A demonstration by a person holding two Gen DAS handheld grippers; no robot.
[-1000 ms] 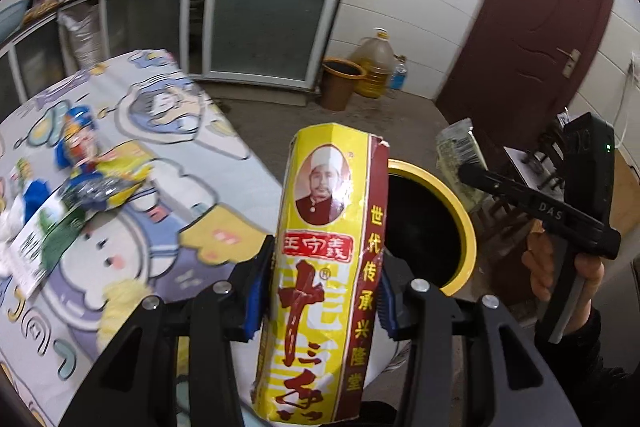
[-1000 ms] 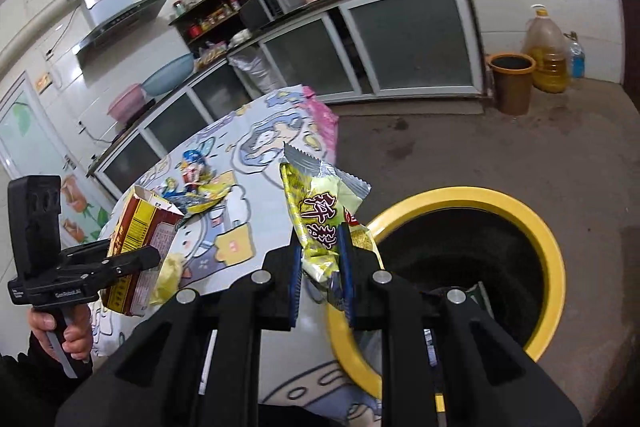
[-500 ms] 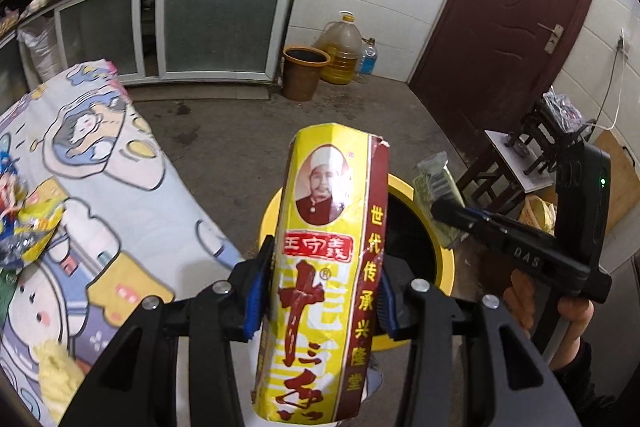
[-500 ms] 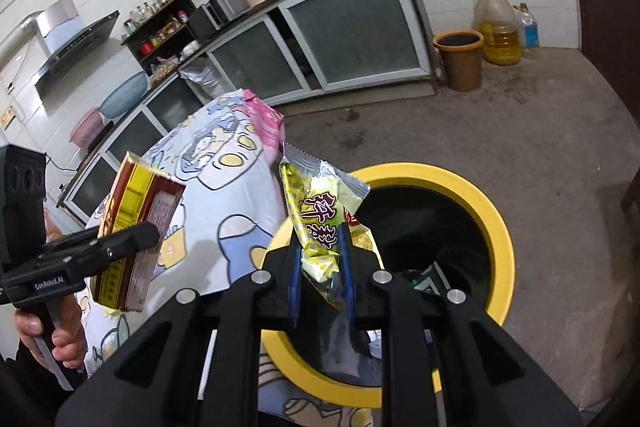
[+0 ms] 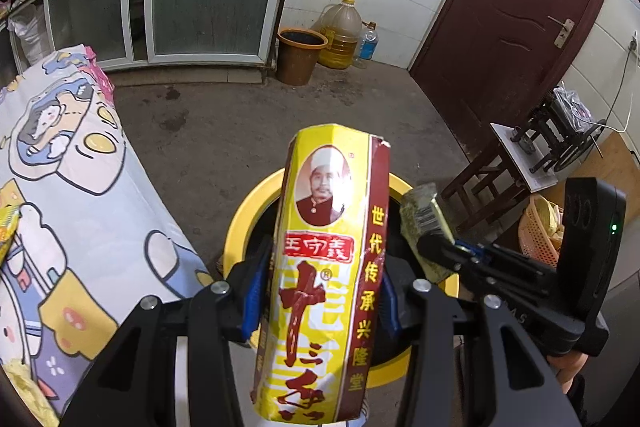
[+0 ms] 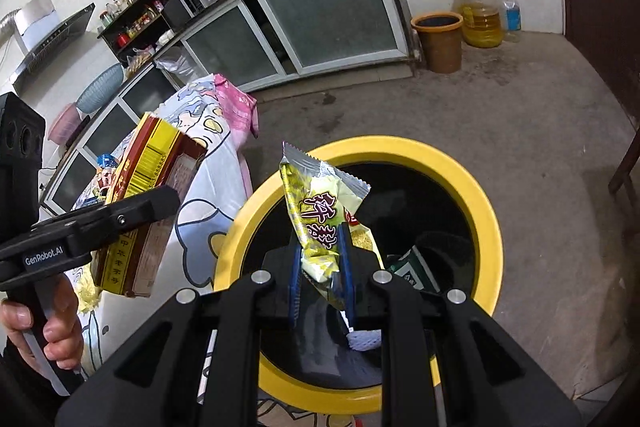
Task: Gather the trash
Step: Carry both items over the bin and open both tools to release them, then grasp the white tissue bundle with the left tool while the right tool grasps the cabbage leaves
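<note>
A concrete kitchen floor holds a yellow-rimmed bin (image 6: 486, 223) beside a table (image 5: 80, 211) draped in cartoon cloth. The left tongs (image 5: 322, 291) are clamped on an upright yellow-and-red spice box (image 5: 328, 259) above the bin's near-left rim. The right tongs (image 6: 322, 275) pinch a yellow-green snack wrapper (image 6: 320, 211) over the bin's mouth.

My left gripper (image 5: 320, 291) and right gripper (image 6: 322, 279) are matte black, with blue pads (image 6: 294, 283) and round silver screws (image 6: 260, 277). The left handle reads "GenRobot.AI" in white; a green lamp glows on the right unit's upright black housing.
</note>
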